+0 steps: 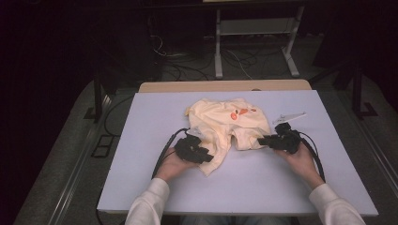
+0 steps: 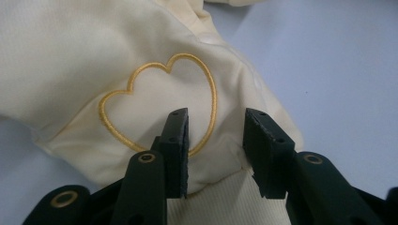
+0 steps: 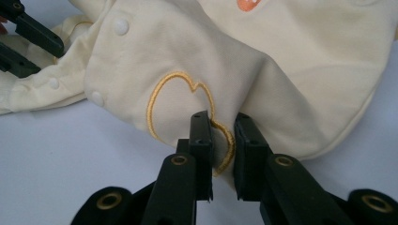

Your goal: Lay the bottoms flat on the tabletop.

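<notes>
One cream garment (image 1: pixel 224 126), two grippers

I am working in what looks like a lab or a recording room, not a home. My table (image 1: pixel 141 164) is a plain white board laid over a wooden top, set alone on a grey floor (image 1: pixel 61 154). Past its far edge the room is dark, and loose cables (image 1: pixel 187 65) lie tangled across the floor there. A white metal stand (image 1: pixel 256 33) with bare legs rises behind them. A black frame leg (image 1: pixel 97 101) stands at the table's left.
</notes>
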`<state>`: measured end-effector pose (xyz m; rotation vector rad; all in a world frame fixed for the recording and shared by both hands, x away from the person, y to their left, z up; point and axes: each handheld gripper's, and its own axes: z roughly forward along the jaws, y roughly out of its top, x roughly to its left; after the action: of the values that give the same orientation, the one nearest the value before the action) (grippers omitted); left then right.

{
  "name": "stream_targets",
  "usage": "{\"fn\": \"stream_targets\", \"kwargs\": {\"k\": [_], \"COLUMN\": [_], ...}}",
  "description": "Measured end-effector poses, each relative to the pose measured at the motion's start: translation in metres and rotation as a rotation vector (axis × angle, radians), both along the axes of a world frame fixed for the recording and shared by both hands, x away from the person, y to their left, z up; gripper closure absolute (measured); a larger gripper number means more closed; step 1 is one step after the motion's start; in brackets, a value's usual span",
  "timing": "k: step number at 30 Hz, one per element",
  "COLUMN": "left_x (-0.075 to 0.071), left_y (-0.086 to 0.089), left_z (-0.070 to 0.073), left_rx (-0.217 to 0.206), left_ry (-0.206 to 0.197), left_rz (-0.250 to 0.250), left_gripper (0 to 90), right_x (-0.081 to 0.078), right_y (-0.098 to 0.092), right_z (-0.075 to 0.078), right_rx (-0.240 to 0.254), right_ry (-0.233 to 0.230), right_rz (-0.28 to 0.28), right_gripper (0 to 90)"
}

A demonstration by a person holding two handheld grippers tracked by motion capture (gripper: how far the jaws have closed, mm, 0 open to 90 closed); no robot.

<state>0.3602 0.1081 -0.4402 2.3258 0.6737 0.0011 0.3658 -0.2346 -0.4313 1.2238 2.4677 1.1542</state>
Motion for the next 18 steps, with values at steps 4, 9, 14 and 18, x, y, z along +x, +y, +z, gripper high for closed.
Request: {"fn": "stream_targets", "kwargs": {"k": [4,9,14,18], "left_x": [-0.003,-0.003,-0.006,-0.014], "left_y": [-0.004,-0.006,0.002,0.011], "left_z": [0.000,0.003,0.007,0.008], "left_rx": [0.036,0.047,0.049,0.047], "left_ry": [-0.043,-0.026,-0.013,-0.009], "left_rz": [0.004,0.007,0.016,0.022], "left_gripper": [78.5,87.8,88.0,87.9], "right_x": [0.000,-0.001,-0.001,-0.001], "right_y": [0.000,0.000,-0.001,-0.001], "right_z": [0.001,0.001,0.003,0.006], "right_rx": [-0.001,-0.001,0.009,0.015], "right_ry": [-0.004,-0.007,-0.013,-0.017], "right_rz": [0.001,0.001,0.000,-0.001], "right_gripper": [78.6,78.6,78.6,78.6]}}
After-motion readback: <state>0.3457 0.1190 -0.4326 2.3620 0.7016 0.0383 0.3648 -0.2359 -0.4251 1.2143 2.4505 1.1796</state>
